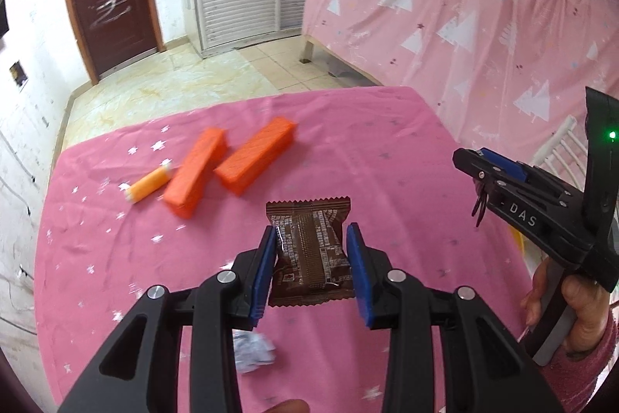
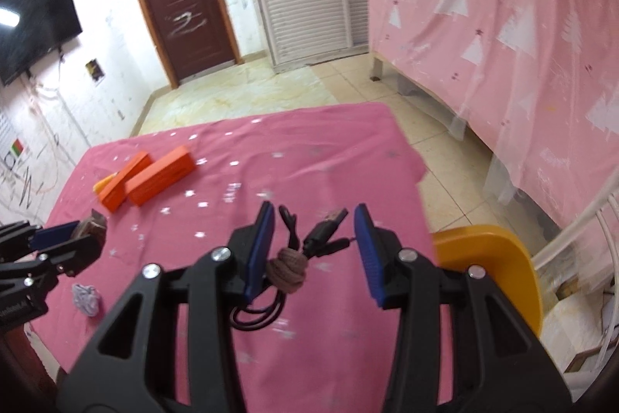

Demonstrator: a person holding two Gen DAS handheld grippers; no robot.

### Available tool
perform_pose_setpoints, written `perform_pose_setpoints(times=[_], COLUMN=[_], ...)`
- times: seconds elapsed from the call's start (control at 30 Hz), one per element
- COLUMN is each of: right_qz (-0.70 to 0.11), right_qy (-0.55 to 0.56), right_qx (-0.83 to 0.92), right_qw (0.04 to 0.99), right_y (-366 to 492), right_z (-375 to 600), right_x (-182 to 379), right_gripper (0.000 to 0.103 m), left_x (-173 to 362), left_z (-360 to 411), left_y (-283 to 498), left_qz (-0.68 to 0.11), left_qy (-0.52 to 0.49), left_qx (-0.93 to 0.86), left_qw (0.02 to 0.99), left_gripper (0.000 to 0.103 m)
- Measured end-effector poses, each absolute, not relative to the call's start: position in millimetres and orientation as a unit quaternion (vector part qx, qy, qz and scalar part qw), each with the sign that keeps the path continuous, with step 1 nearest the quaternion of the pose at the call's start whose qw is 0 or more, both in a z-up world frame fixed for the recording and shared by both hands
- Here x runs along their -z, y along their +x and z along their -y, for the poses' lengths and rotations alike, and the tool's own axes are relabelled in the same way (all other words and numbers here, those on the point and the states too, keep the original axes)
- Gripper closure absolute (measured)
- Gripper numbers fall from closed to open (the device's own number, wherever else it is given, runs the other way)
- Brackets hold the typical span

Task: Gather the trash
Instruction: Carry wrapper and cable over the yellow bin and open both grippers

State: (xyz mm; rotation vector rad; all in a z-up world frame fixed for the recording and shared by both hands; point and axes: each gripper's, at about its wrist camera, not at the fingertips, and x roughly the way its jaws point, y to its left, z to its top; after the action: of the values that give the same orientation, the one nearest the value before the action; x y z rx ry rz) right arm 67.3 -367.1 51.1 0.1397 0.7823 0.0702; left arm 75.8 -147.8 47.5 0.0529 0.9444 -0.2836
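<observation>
Left wrist view. Clamped on a brown snack wrapper point(image 1: 309, 250): the left hand-held gripper point(image 1: 311, 258), blue pads pressing its two long edges, so that the flat pack stays face-up and cannot slip out sideways. Carried clear of the pink-clothed bench point(image 1: 387, 142), on the near side of the orange blocks point(image 1: 255, 155) and a little to their right. Touching the left block, on its far left side: a small orange tube point(image 1: 149, 184). Well to the near side of the blocks, under the gripper's frame: a crumpled scrap of paper point(image 1: 253, 351), not yet picked up and probably the next piece of trash. Far to the right of the blocks, gripped by a hand point(image 1: 561, 312) in a pink sleeve: the right hand-held gripper point(image 1: 470, 161), tips nearly together, a thin dark cable point(image 1: 479, 209) dangling from them.

Right wrist view. Same cable, bundled by a brownish knotted tie point(image 2: 288, 269), pinched against the left pad, plug end sticking forward and loops hanging below; a loose bundle, hence the hold near the knot, where the strands gather. Contact at the right pad hard to judge, though clearly lifted off the cloth. Off the bench edge, far right of the blocks: a yellow plastic thing point(image 2: 495, 258), bin or chair impossible to tell, perhaps the drop point.
</observation>
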Motion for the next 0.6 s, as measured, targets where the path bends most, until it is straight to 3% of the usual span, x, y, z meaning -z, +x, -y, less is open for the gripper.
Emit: perform_pose_setpoints(times=[0.6], right_qz=[-0.368], right_qy=[0.144], right_qx=[0.047], right_qw=[0.917], right_y=[32], right_z=[500], right_x=[-23], right_gripper=[0.062], left_x=[-50], left_z=[286], left_y=[70], left_qz=[-0.46], left_qy=[0.069], left_qx=[0.214], left_qw=[0.859], left_gripper=[0.072])
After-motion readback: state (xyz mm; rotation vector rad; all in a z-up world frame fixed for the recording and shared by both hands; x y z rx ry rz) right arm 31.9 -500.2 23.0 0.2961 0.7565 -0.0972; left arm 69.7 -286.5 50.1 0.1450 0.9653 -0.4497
